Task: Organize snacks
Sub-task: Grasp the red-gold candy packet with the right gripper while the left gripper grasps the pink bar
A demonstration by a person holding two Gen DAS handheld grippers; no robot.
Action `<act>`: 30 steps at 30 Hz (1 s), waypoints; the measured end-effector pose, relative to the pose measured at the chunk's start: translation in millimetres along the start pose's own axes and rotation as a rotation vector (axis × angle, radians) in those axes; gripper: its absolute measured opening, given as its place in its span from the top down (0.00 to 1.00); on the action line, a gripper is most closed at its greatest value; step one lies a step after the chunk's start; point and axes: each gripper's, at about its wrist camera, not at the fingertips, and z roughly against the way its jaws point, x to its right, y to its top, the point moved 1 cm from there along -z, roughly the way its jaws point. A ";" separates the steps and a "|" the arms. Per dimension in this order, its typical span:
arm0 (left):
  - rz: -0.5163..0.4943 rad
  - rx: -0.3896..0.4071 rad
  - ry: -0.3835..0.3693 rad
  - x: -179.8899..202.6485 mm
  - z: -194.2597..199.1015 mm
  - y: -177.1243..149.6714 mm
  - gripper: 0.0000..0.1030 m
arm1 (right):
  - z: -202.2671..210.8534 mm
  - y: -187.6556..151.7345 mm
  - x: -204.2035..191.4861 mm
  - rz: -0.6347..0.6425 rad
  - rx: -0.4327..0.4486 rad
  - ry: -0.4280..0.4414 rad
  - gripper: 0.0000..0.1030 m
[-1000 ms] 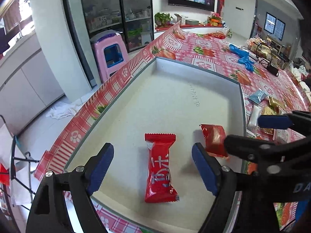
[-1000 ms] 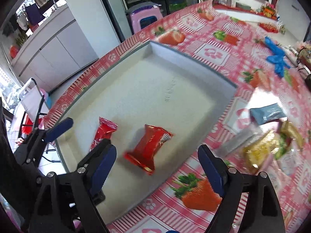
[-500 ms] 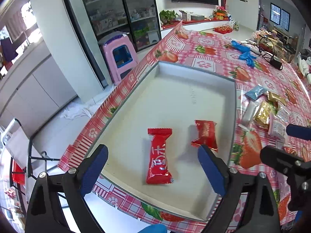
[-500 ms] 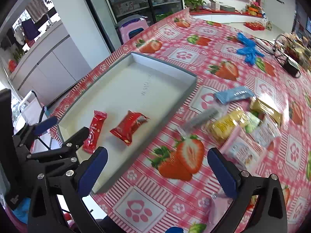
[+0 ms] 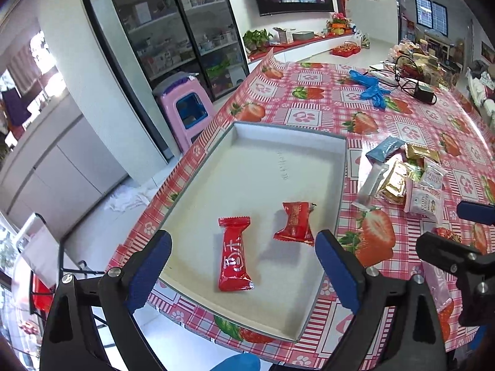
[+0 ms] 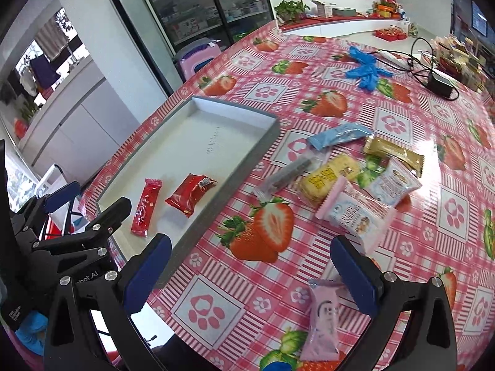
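Your left gripper [image 5: 243,264] hangs above the near end of a shallow grey tray [image 5: 342,167], its jaws spread wide and empty. Two red snacks lie inside the tray, close together but not touching: a long red bar [image 5: 234,258] and, to its right, a shorter red packet [image 5: 295,224].

Your right gripper [image 6: 250,270] hovers over the strawberry-print tabletop [image 6: 402,108] just right of the tray, its jaws also wide apart and holding nothing. Beyond it lies a loose cluster of snacks outside the tray: a blue packet [image 6: 338,136], a gold bar [image 6: 393,154], a yellow packet [image 6: 328,177] and a pink-edged packet [image 6: 355,213], some overlapping. A pink wrapper [image 6: 323,318] lies near the right jaw; whether they touch is hard to judge.
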 end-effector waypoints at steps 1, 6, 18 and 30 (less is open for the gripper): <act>-0.009 0.005 0.003 3.3 2.3 0.8 0.07 | 1.8 -0.6 1.4 -0.004 0.003 0.001 0.00; -0.039 0.023 0.015 15.3 9.3 3.9 0.07 | 11.1 -5.7 12.4 -0.025 0.019 0.003 0.00; -0.097 0.032 0.006 43.9 19.2 3.9 0.07 | 26.2 -17.0 41.9 -0.081 0.040 0.002 0.00; -0.154 -0.077 -0.099 75.7 -0.6 -11.1 0.07 | 17.4 -49.4 102.6 -0.144 -0.049 -0.203 0.00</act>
